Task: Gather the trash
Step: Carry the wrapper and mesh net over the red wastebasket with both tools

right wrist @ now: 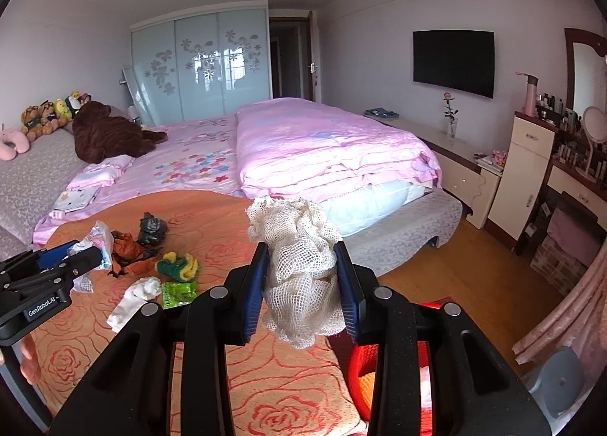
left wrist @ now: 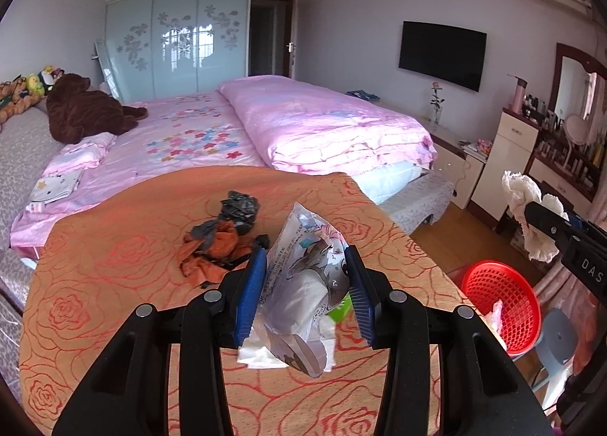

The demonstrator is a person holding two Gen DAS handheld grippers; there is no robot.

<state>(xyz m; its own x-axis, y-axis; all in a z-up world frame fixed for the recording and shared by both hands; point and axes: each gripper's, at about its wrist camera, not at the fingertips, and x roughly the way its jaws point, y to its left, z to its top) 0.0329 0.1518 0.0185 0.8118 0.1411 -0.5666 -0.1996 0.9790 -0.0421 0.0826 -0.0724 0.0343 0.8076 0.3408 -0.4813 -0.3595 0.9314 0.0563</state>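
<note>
Nearest my lens, my left gripper (left wrist: 305, 292) is clamped on a crumpled printed wrapper (left wrist: 307, 284), tissue sagging out below, while my right gripper (right wrist: 299, 276) pinches a wad of white netting (right wrist: 299, 261). The loose tissue could slip free on the way. The red basket (left wrist: 500, 307) sits low past the table's right edge (left wrist: 425, 246), floor open beyond. More scraps (right wrist: 151, 257) lie on the orange cloth; both grippers converging could collide.

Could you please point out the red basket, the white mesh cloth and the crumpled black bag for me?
red basket (left wrist: 493, 286): left wrist view, on its mesh inner wall.
white mesh cloth (right wrist: 299, 265): right wrist view, on its bunched middle.
crumpled black bag (right wrist: 151, 228): right wrist view, on its centre.
</note>
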